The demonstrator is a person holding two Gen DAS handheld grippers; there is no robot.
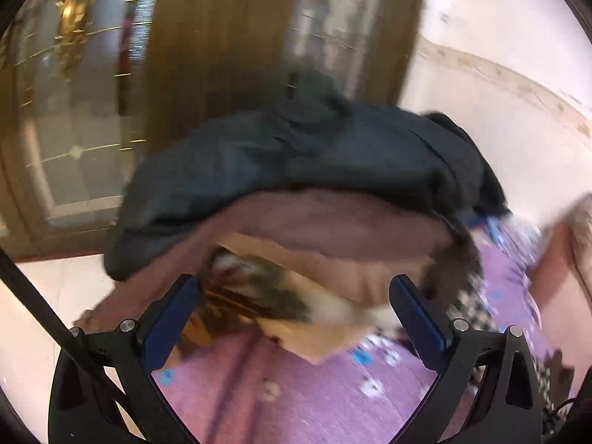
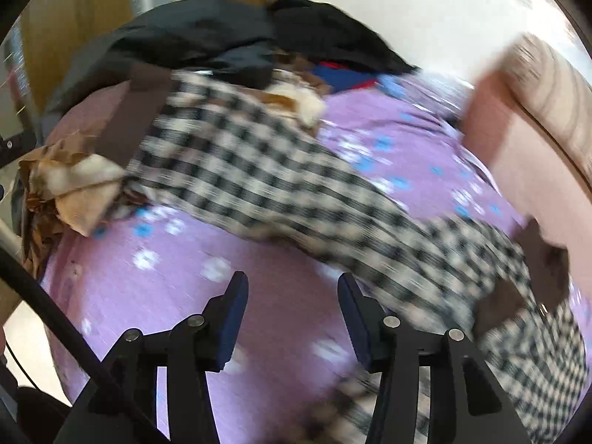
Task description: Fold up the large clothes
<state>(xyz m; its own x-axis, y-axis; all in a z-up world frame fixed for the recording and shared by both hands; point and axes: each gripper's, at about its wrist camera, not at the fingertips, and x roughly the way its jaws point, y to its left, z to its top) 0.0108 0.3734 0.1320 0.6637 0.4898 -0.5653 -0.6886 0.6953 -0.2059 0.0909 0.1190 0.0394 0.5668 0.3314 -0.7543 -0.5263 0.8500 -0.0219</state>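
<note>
A black-and-cream checked garment (image 2: pixel 266 170) with brown trim lies stretched diagonally across the purple flowered bedsheet (image 2: pixel 155 296). My right gripper (image 2: pixel 292 288) stands open above the sheet, nothing between its fingers; the checked cloth runs just right of its right finger. My left gripper (image 1: pixel 296 292) is open wide over the bed's edge, facing a heap of clothes: a dark navy jacket (image 1: pixel 296 155) on top, a mauve piece (image 1: pixel 333 222), a tan piece (image 1: pixel 333 270) and a brown-and-white furry bit (image 1: pixel 259 288) beneath. The same heap (image 2: pixel 192 37) shows at the back of the right wrist view. Both views are blurred.
A wooden door frame with patterned glass (image 1: pixel 92 92) stands behind the heap. White tiled floor (image 1: pixel 481 111) lies beyond the bed. A pinkish headboard or cushion (image 2: pixel 518 140) borders the bed on the right. A black cable (image 1: pixel 44 314) crosses the lower left.
</note>
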